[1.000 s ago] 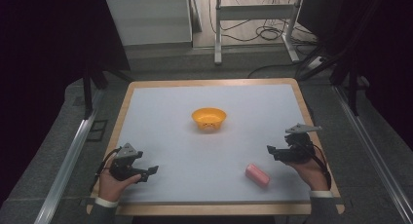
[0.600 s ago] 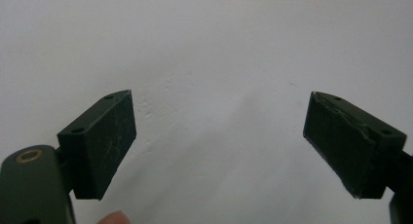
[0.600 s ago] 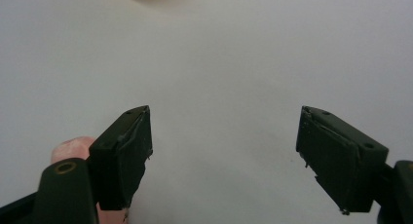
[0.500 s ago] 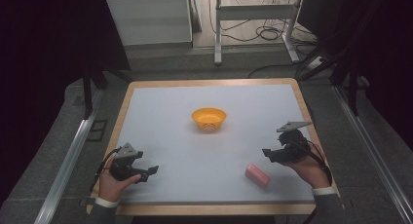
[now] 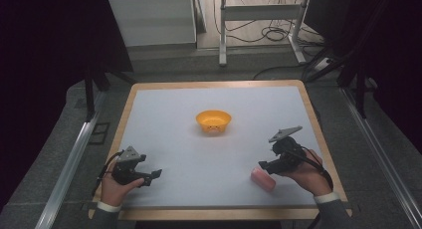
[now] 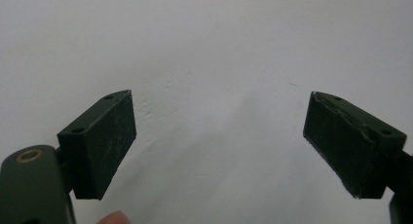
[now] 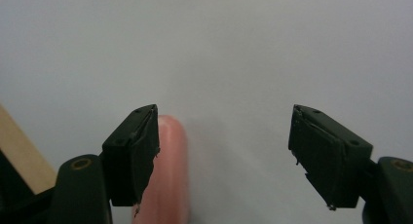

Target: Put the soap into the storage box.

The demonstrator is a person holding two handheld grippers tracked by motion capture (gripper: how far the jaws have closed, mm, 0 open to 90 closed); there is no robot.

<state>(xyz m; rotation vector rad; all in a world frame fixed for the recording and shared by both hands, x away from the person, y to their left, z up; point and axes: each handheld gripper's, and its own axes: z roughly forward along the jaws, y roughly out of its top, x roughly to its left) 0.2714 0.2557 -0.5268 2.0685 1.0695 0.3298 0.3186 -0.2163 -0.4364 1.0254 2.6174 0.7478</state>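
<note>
While both tools sit low over the white worktop (image 5: 219,154), little lies around them. The one thing standing well ahead of both is an orange bowl (image 5: 213,121), upright, near the middle of the worktop, up and to the right of the left tool (image 5: 152,176) and up and to the left of the right tool (image 5: 262,165). Nothing lies between either tool and the bowl; the surface there is bare. Beyond the far edge of the worktop, a metal frame (image 5: 259,20) and loose cables (image 5: 271,35) rest on the floor, well apart from both tools.

The left tool, held in the left hand (image 5: 115,188), points toward the right across the worktop. In the left gripper view (image 6: 219,136) its jaws stand wide, with bare white surface between them.

The right tool, held in the right hand (image 5: 306,171), points toward the left. In the right gripper view (image 7: 224,151) its jaws also stand wide and hold nothing. A pink sausage-shaped piece (image 7: 168,175) lies on the worktop just beside the inner face of the jaw on that view's left, partly hidden behind it; whether they touch cannot be told. In the high view the pink piece (image 5: 263,179) lies just below the tool's tips, close to the near edge.
</note>
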